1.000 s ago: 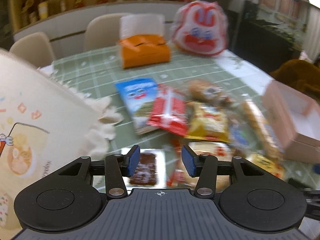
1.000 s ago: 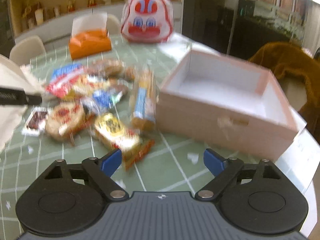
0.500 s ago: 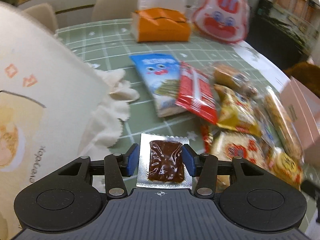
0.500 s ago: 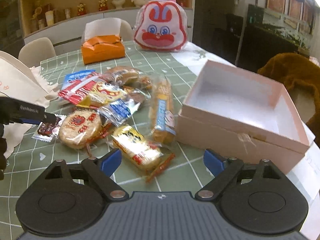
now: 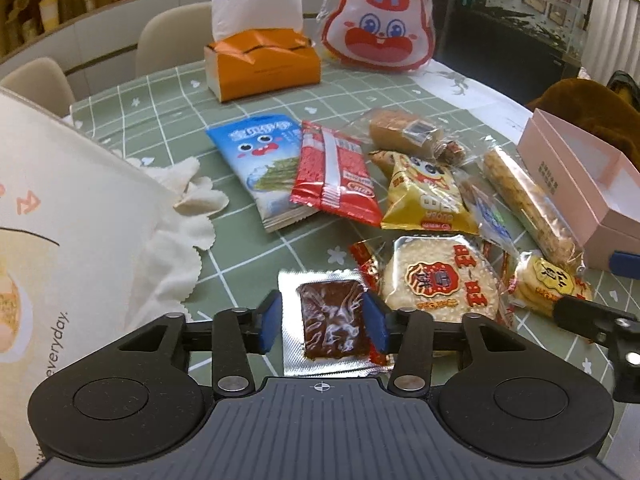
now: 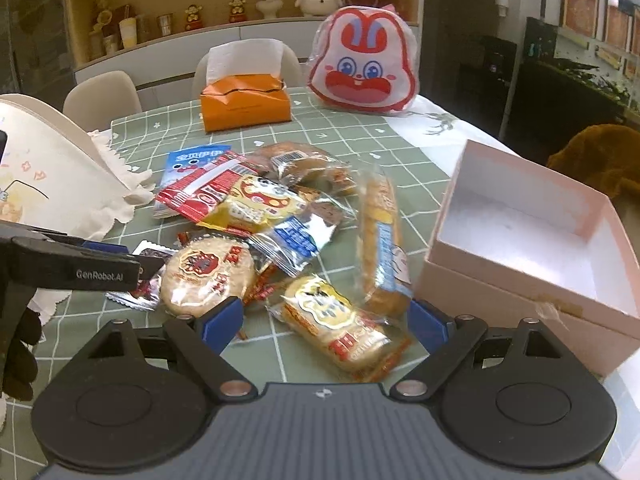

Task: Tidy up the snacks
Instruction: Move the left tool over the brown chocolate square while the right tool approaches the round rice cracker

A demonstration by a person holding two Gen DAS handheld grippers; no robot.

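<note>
Several wrapped snacks lie in a heap on the green checked tablecloth (image 5: 248, 240). My left gripper (image 5: 323, 326) is open, its blue pads on either side of a silver packet with a dark brown filling (image 5: 332, 322); contact is not clear. That packet also shows in the right wrist view (image 6: 144, 276) under the left gripper's arm. My right gripper (image 6: 326, 322) is wide open and empty, just above a yellow rice-cracker packet (image 6: 340, 320). A round rice cracker (image 5: 440, 280) lies right of the silver packet. An open, empty pink box (image 6: 532, 240) stands to the right.
A cream tote bag (image 5: 60, 240) lies at the left. An orange tissue box (image 5: 264, 62) and a red-and-white rabbit bag (image 5: 378, 28) stand at the far side. Chairs and a shelf are behind the table. A brown plush (image 6: 596, 152) sits past the box.
My left gripper has come down and forward over the silver packet, which now sits between its pads. My right gripper has moved closer to the snack heap, over the yellow packet.
</note>
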